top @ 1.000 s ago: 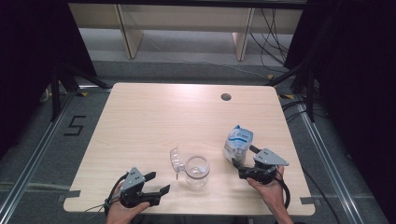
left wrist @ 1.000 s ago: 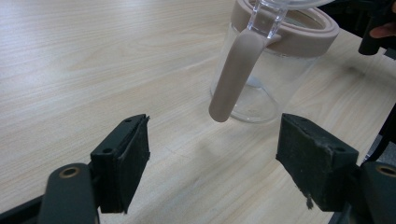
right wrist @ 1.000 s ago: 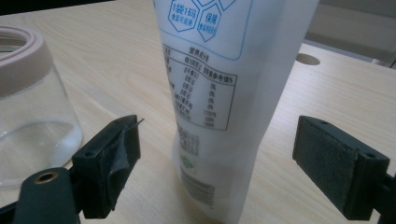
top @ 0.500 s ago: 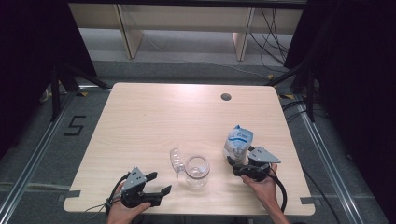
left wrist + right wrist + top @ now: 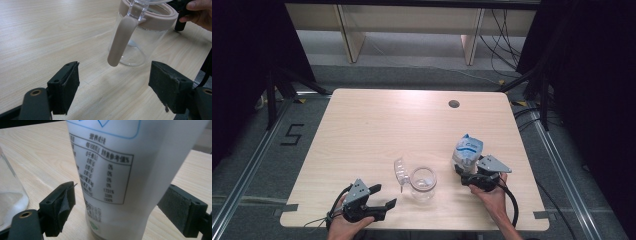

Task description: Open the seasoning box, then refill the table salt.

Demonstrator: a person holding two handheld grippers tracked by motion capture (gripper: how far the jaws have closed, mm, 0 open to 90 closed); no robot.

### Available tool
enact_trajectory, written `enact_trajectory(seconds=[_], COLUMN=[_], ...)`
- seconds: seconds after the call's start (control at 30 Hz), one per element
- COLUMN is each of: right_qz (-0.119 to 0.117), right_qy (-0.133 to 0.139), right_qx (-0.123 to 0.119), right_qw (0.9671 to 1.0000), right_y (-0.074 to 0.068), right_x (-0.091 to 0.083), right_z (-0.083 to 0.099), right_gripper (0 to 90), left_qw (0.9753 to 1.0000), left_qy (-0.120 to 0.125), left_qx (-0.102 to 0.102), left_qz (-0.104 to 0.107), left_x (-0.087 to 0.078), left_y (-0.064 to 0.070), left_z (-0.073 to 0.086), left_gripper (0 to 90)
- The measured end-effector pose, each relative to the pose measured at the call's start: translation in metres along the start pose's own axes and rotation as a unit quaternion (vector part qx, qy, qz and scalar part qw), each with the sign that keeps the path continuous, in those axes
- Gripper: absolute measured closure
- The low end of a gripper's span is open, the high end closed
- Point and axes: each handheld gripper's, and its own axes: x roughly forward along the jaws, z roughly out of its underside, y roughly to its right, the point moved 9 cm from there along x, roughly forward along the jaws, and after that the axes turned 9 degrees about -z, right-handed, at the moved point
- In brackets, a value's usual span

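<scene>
Between the spread jaws of the right gripper (image 5: 471,176) stands a white printed pouch (image 5: 467,151); left gripper (image 5: 381,198) gapes empty.

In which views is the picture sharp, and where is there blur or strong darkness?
High view: the table is evenly lit, the surroundings on both sides nearly black. Left gripper view: the glass jar and its beige clasp are fairly sharp, with soft reflections in the glass. Right gripper view: the white pouch stands very close; its small print is partly blurred, especially low down.
</scene>
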Motion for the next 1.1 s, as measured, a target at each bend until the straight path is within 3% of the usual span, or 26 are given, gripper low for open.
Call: enact_trajectory(seconds=[0.13, 0.17, 0.47, 0.5, 0.63, 0.67, 0.77, 0.8, 0.83, 0.93, 1.1], right_qz=[0.002, 0.001, -0.004, -0.015, -0.02, -0.009, -0.011, -0.013, -0.015, -0.022, -0.02], right_qy=[0.006, 0.005, 0.019, 0.019, 0.031, 0.029, 0.03, 0.03, 0.034, 0.039, 0.041], right_qx=[0.0, -0.002, -0.006, 0.002, 0.014, 0.009, 0.008, 0.019, 0.007, 0.002, 0.009], right_qw=[1.0, 1.0, 0.9998, 0.9997, 0.9992, 0.9995, 0.9994, 0.9993, 0.9993, 0.999, 0.9989], right_y=[0.0, 0.0, 0.001, 0.001, 0.0, 0.002, 0.002, -0.001, 0.001, 0.0, 0.0], right_x=[0.002, 0.002, 0.007, 0.008, 0.01, 0.009, 0.01, 0.009, 0.01, 0.013, 0.016], right_z=[0.0, 0.0, -0.002, -0.002, -0.004, -0.003, -0.004, -0.003, -0.005, -0.006, -0.007], right_gripper=[16.7, 17.2, 16.7, 16.7, 16.4, 16.2, 15.8, 15.7, 15.7, 15.4, 15.5], left_qw=[0.9999, 1.0, 0.9999, 1.0, 1.0, 1.0, 1.0, 1.0, 1.0, 0.9999, 1.0], left_qy=[0.0, -0.001, -0.002, -0.002, -0.001, 0.0, 0.0, 0.002, 0.001, 0.004, 0.004], left_qx=[0.01, 0.001, 0.006, 0.003, 0.005, 0.004, 0.004, 0.005, 0.004, 0.014, 0.001], left_qz=[0.003, 0.003, 0.01, 0.008, 0.006, 0.005, 0.006, 0.008, 0.005, 0.008, 0.005], left_x=[0.001, 0.001, 0.003, 0.003, 0.003, 0.003, 0.003, 0.003, 0.003, 0.002, 0.0], left_y=[0.0, 0.001, 0.003, 0.003, 0.003, 0.003, 0.003, 0.003, 0.003, 0.002, 0.0], left_z=[-0.001, -0.001, -0.001, -0.002, -0.002, -0.002, -0.001, -0.002, -0.001, -0.002, 0.0], left_gripper=[23.7, 23.7, 23.5, 23.4, 23.4, 23.4, 23.4, 23.4, 23.4, 23.4, 23.4])
